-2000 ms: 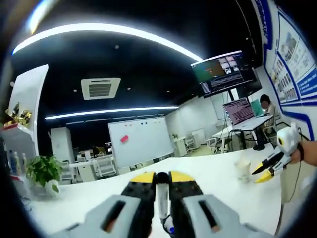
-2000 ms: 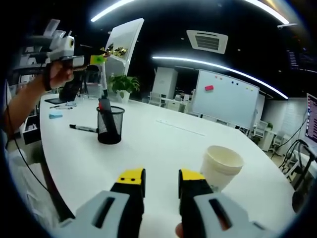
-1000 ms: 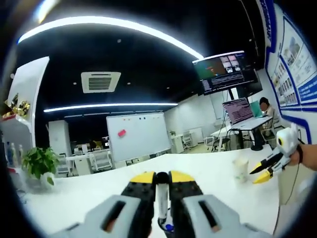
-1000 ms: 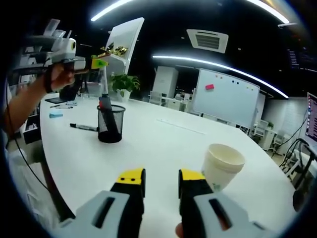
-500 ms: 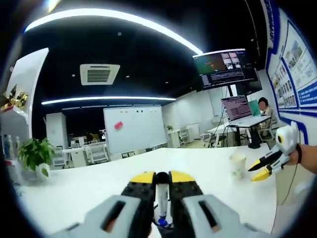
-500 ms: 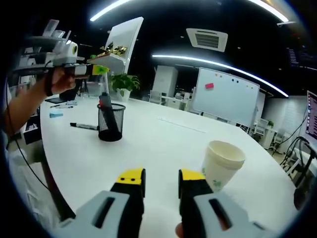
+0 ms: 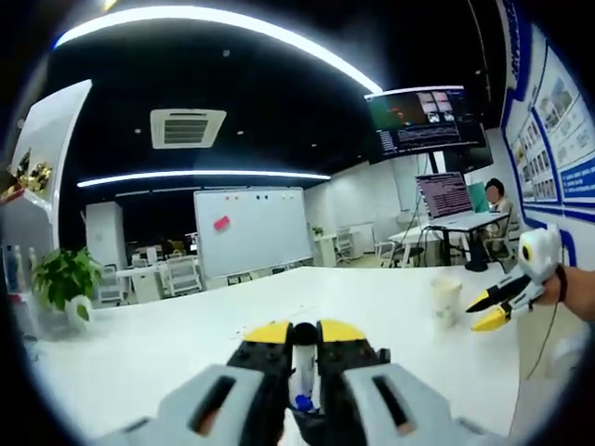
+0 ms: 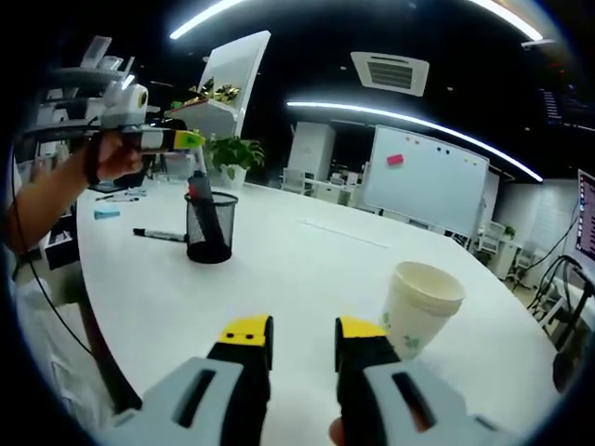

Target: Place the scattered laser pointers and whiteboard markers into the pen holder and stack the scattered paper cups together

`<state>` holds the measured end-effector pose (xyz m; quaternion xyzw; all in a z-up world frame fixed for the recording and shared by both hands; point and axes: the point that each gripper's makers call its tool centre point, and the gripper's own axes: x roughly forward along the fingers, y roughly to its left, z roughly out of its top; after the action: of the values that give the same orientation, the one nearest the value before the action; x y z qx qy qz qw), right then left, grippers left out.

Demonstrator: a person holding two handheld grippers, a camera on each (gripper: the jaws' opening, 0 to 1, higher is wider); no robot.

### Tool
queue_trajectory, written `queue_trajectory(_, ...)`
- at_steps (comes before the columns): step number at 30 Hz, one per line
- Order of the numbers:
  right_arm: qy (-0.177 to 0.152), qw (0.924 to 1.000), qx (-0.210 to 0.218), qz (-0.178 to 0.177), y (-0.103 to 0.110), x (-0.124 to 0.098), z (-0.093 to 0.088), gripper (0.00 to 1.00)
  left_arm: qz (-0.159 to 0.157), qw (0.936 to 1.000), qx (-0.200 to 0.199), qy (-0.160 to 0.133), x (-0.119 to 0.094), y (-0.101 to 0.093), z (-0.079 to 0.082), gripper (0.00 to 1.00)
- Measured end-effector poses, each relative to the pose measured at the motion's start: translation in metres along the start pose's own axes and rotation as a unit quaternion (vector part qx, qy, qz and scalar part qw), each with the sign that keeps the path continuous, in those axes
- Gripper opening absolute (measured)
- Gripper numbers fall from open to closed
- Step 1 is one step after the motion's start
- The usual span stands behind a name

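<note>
White table [image 7: 186, 334] stretches toward a far whiteboard [image 7: 249, 230] in the left gripper view. Our left gripper [image 7: 304, 336] pinches a marker [image 7: 300, 367] upright between its jaws; a cup [image 7: 445, 299] stands far right, near the right gripper [image 7: 487, 310].

From the right gripper view, our right gripper [image 8: 303, 333] hangs spread, the cup [image 8: 418, 307] just right of its jaws. Across the table the left gripper [image 8: 177, 139] hovers above the holder [image 8: 208, 228], the marker's lower end dipping into it; another marker [image 8: 163, 236] lies beside. Letting go off-centre could catch the rim and tip the holder.
</note>
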<state>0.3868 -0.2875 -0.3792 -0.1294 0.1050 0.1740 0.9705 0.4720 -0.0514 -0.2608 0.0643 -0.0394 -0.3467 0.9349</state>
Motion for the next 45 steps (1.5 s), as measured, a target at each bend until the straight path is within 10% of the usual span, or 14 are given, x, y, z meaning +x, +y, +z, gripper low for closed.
queue_trajectory(45, -0.002, 1.0, -0.002, 0.006, 0.0, 0.001, 0.003, 0.27, -0.024, 0.9972, 0.021, 0.067, 0.006, -0.012, -0.039, 0.11)
